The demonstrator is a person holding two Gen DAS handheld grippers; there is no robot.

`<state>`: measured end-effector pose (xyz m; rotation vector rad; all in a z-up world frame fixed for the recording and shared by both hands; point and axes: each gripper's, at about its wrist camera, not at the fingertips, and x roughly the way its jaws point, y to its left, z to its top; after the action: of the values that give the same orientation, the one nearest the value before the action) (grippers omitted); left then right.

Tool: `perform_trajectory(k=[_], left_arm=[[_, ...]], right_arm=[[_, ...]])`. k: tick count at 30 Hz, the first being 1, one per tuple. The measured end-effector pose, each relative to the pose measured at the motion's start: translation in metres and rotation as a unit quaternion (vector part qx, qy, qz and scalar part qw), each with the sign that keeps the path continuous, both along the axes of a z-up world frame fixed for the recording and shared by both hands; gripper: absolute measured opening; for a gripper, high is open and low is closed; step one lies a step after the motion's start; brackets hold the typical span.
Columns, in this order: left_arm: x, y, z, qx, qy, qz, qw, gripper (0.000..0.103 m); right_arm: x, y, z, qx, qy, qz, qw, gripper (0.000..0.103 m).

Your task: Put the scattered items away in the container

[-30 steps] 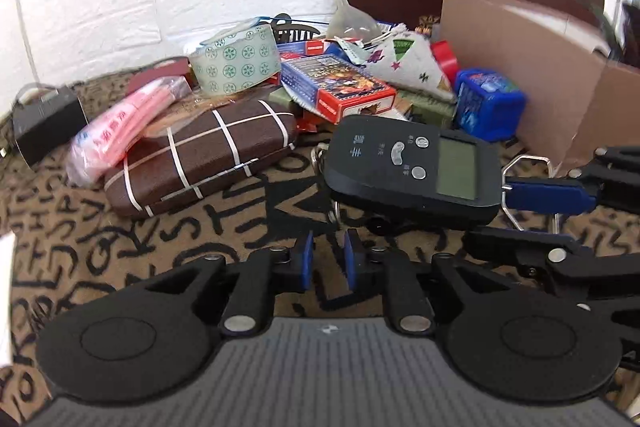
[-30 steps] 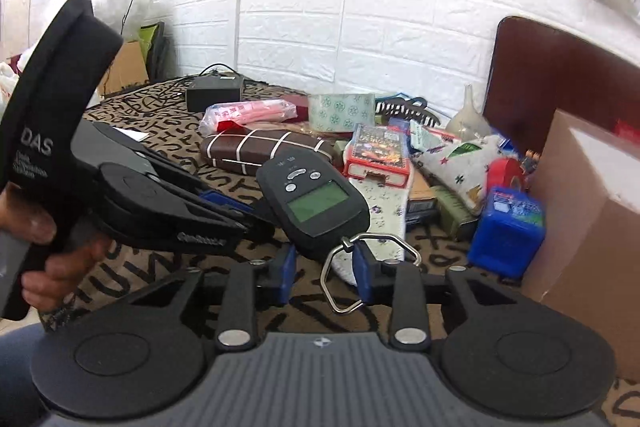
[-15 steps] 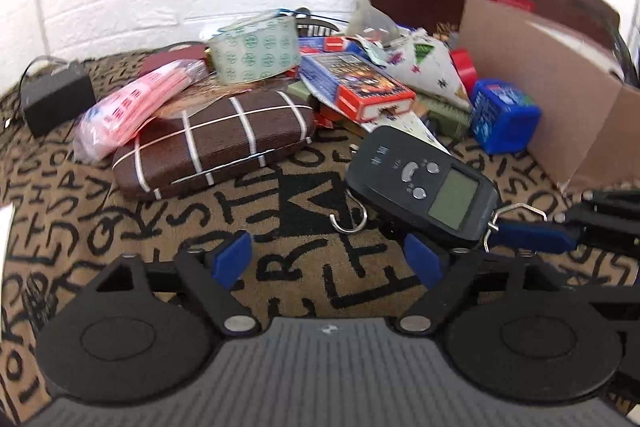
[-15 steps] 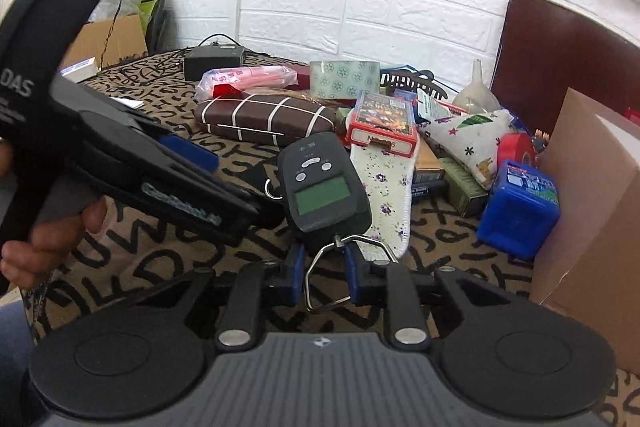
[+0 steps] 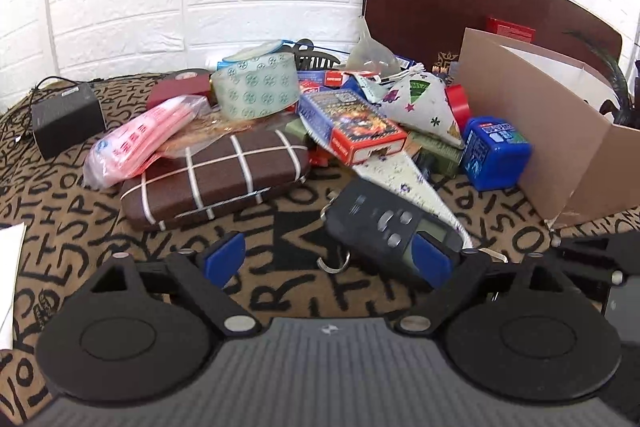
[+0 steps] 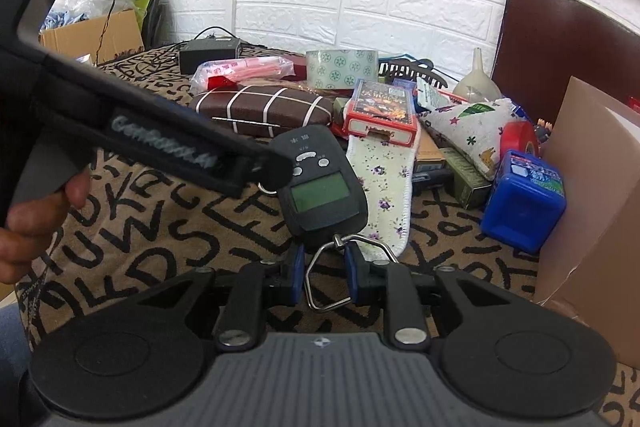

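Note:
A black digital hanging scale (image 6: 320, 183) with a green screen lies on the letter-patterned cloth. My right gripper (image 6: 322, 273) is shut on the scale's metal handle loop (image 6: 340, 275). My left gripper (image 5: 326, 259) is open, with the scale (image 5: 384, 227) and its small hook (image 5: 334, 265) between its fingers. The left tool's body (image 6: 160, 143) crosses the right wrist view and hides the scale's left edge. The cardboard box (image 5: 560, 131) stands at the right, also in the right wrist view (image 6: 600, 187).
A pile lies behind the scale: brown checked case (image 5: 216, 183), pink packet (image 5: 140, 139), green tape roll (image 5: 256, 91), card box (image 5: 352, 123), patterned insole (image 6: 380, 183), blue tub (image 6: 524, 199), red tape (image 6: 520, 139). A black adapter (image 5: 64, 119) sits far left.
My left gripper has opened wide and let go of the scale, then drawn back a little. My right gripper stays shut on the handle loop and the scale has swung round toward it.

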<state>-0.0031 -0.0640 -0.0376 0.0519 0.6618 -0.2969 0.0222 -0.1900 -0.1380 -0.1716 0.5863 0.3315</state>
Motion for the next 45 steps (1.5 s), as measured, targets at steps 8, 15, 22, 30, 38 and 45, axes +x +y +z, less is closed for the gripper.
perform_trajectory(k=[8, 15, 22, 30, 38, 45], left_arm=[[0.018, -0.012, -0.005, 0.025, 0.020, 0.022, 0.9992, 0.051], [0.027, 0.011, -0.009, -0.025, 0.061, 0.023, 0.9975, 0.003], [0.024, 0.010, -0.008, -0.005, 0.051, 0.022, 0.9984, 0.004], [0.024, 0.042, -0.010, 0.025, 0.038, 0.068, 0.9967, 0.006], [0.022, 0.047, -0.020, 0.097, 0.026, 0.052, 0.9936, 0.026], [0.015, 0.050, -0.028, 0.079, 0.006, -0.036, 0.9962, 0.029]], right_arm=[[-0.004, 0.012, 0.001, -0.007, 0.002, 0.034, 0.999, 0.013], [-0.005, 0.009, 0.008, -0.003, -0.013, 0.020, 1.000, 0.008], [0.002, 0.008, 0.010, -0.001, -0.004, 0.011, 1.000, 0.007], [0.005, -0.002, 0.013, -0.001, -0.004, -0.051, 0.999, 0.012], [0.019, 0.002, 0.002, -0.021, 0.038, -0.081, 0.996, 0.045], [0.024, -0.011, -0.004, 0.002, 0.045, -0.097, 0.994, 0.066]])
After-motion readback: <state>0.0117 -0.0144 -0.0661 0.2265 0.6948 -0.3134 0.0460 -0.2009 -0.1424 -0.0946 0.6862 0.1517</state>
